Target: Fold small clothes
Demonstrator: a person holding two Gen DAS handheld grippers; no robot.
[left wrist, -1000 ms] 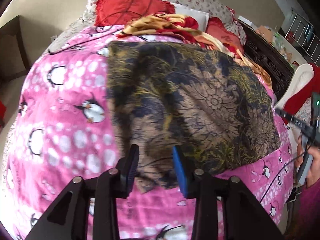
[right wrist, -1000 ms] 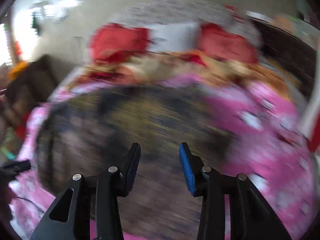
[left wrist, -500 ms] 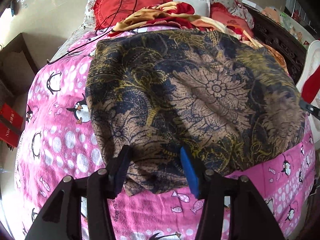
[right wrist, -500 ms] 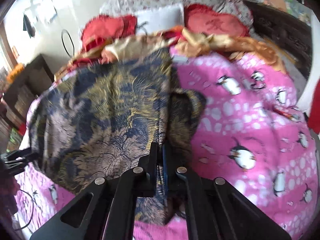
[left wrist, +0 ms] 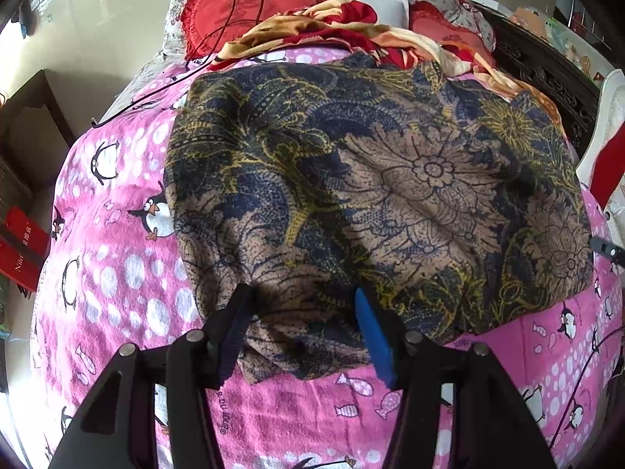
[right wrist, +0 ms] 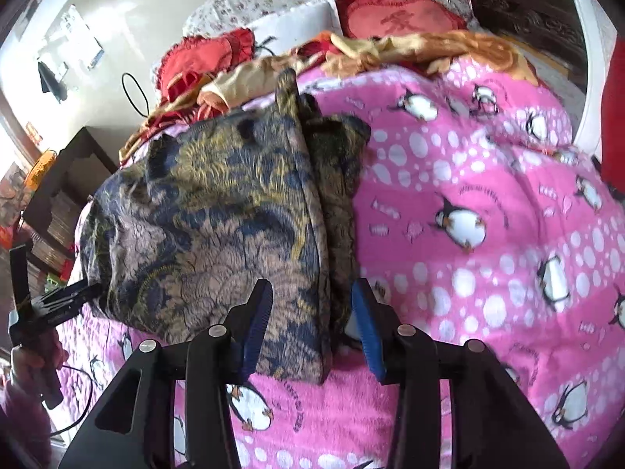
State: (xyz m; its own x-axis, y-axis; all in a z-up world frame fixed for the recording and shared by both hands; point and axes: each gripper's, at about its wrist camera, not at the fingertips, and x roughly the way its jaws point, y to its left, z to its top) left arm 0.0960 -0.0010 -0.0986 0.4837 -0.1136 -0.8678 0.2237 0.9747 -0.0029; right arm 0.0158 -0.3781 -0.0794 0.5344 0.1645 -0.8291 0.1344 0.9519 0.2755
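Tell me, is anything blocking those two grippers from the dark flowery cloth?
Nothing visible. The dark floral garment lies bare on the pink penguin blanket, its near edge between the open fingers of the left gripper and right gripper.

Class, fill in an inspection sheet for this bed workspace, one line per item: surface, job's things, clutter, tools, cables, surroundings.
Surface: pink penguin blanket covering the bed.
Job's things: dark floral garment lying folded on the blanket, its near corners between each tool's pads.
Clutter: orange-red cloth heap and red cushions at the far end.
Tools: left tool open astride the garment's near edge; right tool open astride its folded edge; both have just been opening.
Cables: black cable trailing across the cushions and blanket.
Surroundings: dark carved wooden frame on one side, pale floor on the other.
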